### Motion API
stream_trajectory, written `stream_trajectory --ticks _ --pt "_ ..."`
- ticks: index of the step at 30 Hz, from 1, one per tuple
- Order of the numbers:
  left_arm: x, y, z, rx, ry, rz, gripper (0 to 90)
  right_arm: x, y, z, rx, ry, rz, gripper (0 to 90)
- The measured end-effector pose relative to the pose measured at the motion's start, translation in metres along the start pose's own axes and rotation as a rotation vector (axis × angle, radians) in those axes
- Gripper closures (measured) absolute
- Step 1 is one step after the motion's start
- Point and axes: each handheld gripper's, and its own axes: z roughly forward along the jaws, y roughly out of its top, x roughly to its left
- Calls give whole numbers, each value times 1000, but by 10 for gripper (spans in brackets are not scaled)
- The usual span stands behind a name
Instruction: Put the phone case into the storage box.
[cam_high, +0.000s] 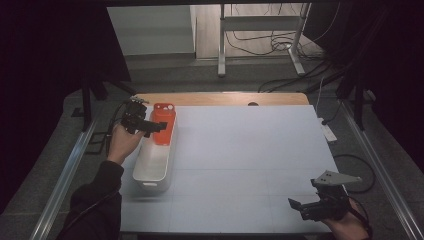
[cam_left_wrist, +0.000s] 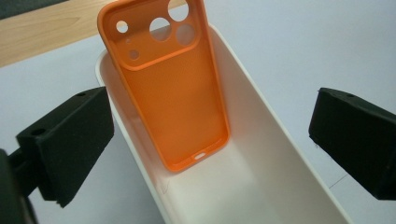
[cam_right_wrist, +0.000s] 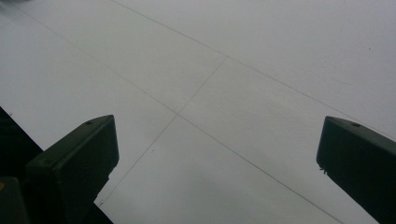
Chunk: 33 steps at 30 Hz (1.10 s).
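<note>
Left gripper (cam_high: 159, 127) sits over the far end of the bin (cam_high: 150, 175), at the table's (cam_high: 250, 165) left side. Its jaws stand wide apart with nothing pressed between them; the left gripper view shows the case (cam_left_wrist: 173, 93) in the gap but clear of both pads.

The orange phone case (cam_high: 163, 122) lies in the white bin's far end, leaning against the end wall, inner face and camera cut-outs toward the gripper, its top edge rising above the rim. The lower end rests on the bin floor.

Bin: long, narrow, near the table's left edge, running near to far.

Right gripper (cam_high: 303, 206) is at the near right corner of the table, well apart from the bin. Jaws wide, nothing between them; bare white tabletop (cam_right_wrist: 233, 93) beneath.
</note>
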Motion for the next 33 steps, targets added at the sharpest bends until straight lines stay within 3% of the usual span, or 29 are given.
stream_trajectory --ticks 18,33 --pt "-18 -18 -15 -46 -35 55 0 1 0 0 0 -2 -5 0" --pt "-30 -38 -31 -105 -71 71 0 2 0 0 -5 -26 -7 0"
